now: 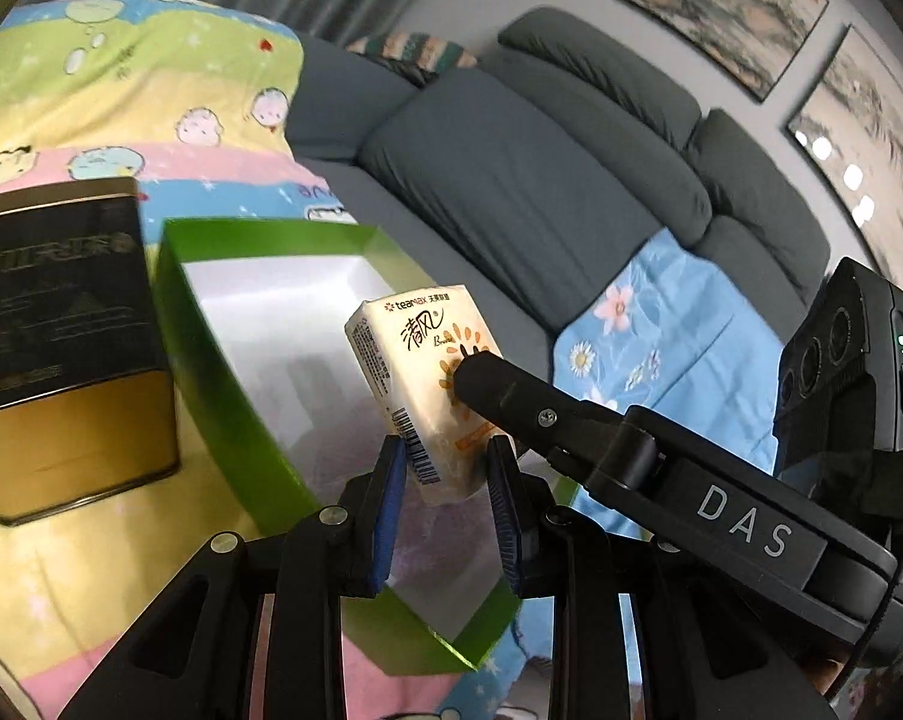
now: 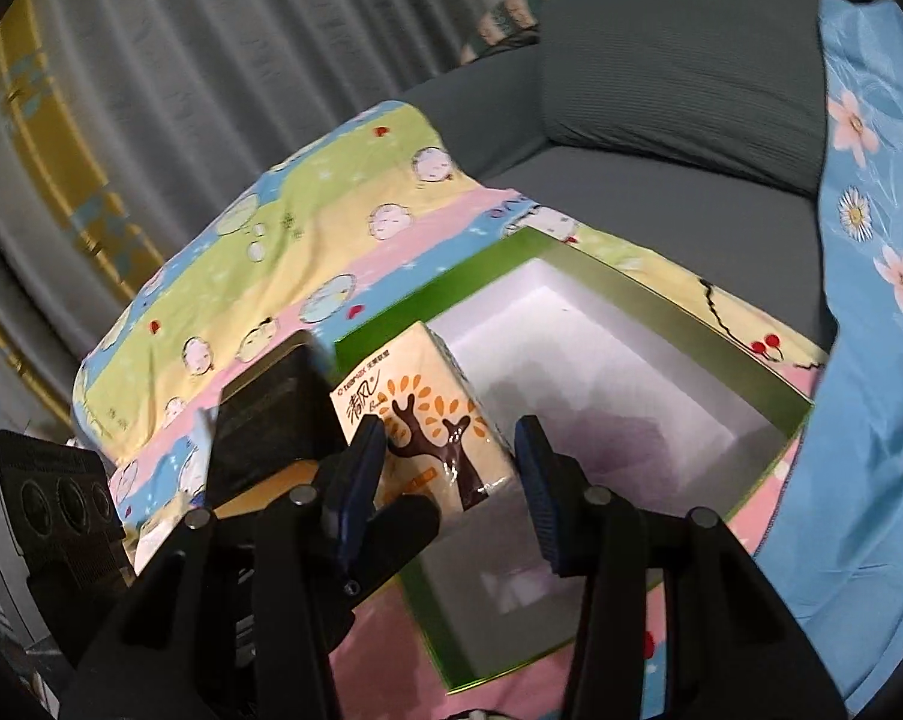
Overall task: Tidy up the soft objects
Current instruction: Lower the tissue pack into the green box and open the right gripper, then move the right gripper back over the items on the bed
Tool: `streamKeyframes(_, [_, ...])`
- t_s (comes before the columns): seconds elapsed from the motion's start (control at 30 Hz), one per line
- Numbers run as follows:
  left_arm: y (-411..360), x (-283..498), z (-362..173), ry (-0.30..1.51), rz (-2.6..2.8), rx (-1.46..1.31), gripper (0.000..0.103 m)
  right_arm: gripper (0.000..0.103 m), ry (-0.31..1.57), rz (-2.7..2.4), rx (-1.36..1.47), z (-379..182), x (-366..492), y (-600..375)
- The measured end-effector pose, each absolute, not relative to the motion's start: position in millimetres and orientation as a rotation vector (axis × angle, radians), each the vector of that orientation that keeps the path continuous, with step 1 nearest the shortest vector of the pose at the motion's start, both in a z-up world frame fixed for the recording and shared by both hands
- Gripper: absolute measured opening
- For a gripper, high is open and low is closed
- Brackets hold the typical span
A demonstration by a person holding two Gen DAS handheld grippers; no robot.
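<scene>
Left wrist view: left tongs (image 1: 445, 468) clamp glossy tissue pack (image 1: 418, 372).
Right tongs (image 2: 451, 480): spread apart around pack.
Below: open green box (image 1: 223, 396), white inside.
Beside: dark tin (image 1: 61, 324) on cartoon sheet (image 1: 151, 90).

The right gripper (image 2: 451, 480), black with blue-padded fingers (image 2: 538, 483), is spread wide around a pale yellow plastic-wrapped tissue pack (image 2: 418, 414) printed with a brown tree and orange leaves. The pack is tilted over the near corner of an open green cardboard box (image 2: 679, 315) with a white lining. A second black finger, belonging to the left gripper (image 2: 400, 519), presses against the pack from below. Left of the box stands a dark rectangular tin (image 2: 271, 414) with a gold side. Everything rests on a pastel cartoon-print blanket (image 2: 283, 252) beside a grey fabric sofa (image 2: 661, 72) and a blue floral cloth (image 2: 871, 330).
</scene>
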State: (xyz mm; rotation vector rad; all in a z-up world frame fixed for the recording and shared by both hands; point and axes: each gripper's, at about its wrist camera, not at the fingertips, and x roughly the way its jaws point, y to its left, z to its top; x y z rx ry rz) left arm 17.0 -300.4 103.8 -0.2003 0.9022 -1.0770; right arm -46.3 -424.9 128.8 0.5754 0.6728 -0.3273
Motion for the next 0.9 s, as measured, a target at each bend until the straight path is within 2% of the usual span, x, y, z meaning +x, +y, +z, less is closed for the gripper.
streamKeyframes(0.17, [-317.4,16.6,93.3,0.948,-1.057,-0.152,0.028,0.036,0.699,-0.374,0.589,116.0,-47.5,-436.3])
streamKeyframes(0.33, [-316.9,10.9,93.3,0.938,-1.010,-0.147,0.028,0.036,0.702,-0.356,0.646,109.3,-50.7,-443.3])
streamKeyframes(0.4, [-313.9,8.8,96.6,0.930,-0.996,-0.140,0.028,0.041,0.687,-0.367,0.633,113.0,-53.5,-439.7])
streamKeyframes(0.47, [-304.0,5.4,103.1,0.914,-0.966,-0.142,0.028,0.061,0.673,-0.376,0.605,117.5,-56.4,-434.1])
streamKeyframes(0.5, [-298.7,4.0,105.7,0.902,-0.958,-0.149,0.028,0.064,0.661,-0.371,0.595,119.4,-57.3,-432.0])
streamKeyframes(0.57, [-282.9,0.7,112.5,0.872,-0.932,-0.162,0.038,0.067,0.642,-0.351,0.580,125.1,-59.2,-425.6])
streamKeyframes(0.6, [-275.9,-0.5,114.6,0.866,-0.909,-0.165,0.048,0.070,0.639,-0.346,0.577,127.0,-59.6,-422.6])
streamKeyframes(0.63, [-263.3,-2.5,118.0,0.859,-0.869,-0.176,0.058,0.079,0.631,-0.335,0.571,130.1,-59.8,-417.3])
streamKeyframes(0.67, [-255.5,-3.6,120.4,0.849,-0.853,-0.189,0.062,0.084,0.624,-0.328,0.563,132.1,-60.0,-413.3])
streamKeyframes(0.73, [-235.7,-6.3,125.1,0.828,-0.825,-0.208,0.074,0.087,0.606,-0.316,0.535,137.1,-59.9,-403.4])
streamKeyframes(0.9, [-168.4,-13.9,135.4,0.782,-0.715,-0.294,0.086,0.092,0.610,-0.306,0.467,144.8,-59.7,-380.4])
